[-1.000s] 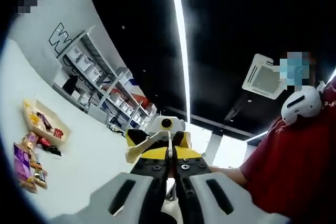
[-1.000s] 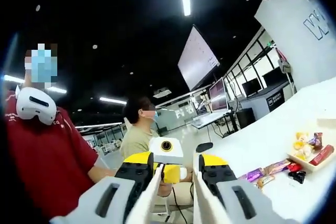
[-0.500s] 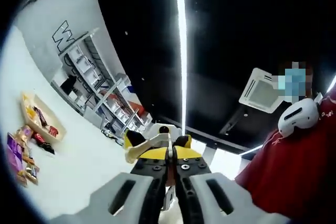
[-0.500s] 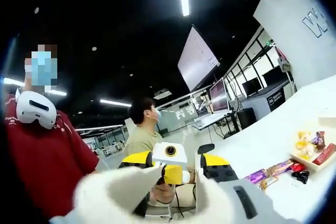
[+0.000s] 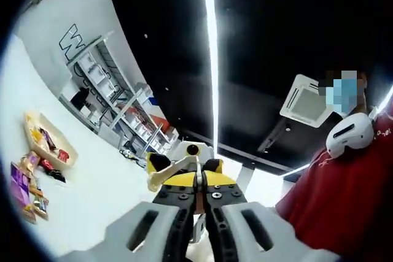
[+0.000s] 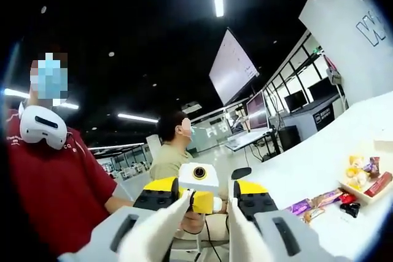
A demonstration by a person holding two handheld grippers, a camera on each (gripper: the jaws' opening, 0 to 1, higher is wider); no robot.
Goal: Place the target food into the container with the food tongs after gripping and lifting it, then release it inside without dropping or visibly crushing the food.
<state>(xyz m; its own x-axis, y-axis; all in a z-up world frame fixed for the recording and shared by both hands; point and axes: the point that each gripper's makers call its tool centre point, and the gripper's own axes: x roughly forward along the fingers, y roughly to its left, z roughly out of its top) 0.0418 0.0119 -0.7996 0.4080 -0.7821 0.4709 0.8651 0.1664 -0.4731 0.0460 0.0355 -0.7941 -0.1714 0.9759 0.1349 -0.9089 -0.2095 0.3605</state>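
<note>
White table (image 6: 319, 170) bare near tray (image 6: 363, 189); snack packets (image 6: 313, 202) crowd its side.

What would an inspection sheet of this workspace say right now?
Surface: white table, mostly bare.
Job's things: shallow tray holding wrapped snacks; pale tongs sit between the shut jaws of the left tool.
Clutter: loose snack packets lying on the table beside the tray.
Grippers: right tool open, holding nothing; both raised off the table.
Cables: nothing seen.
Surroundings: person in a red shirt, seated person, shelving, hanging screen, ceiling light strips.
</note>
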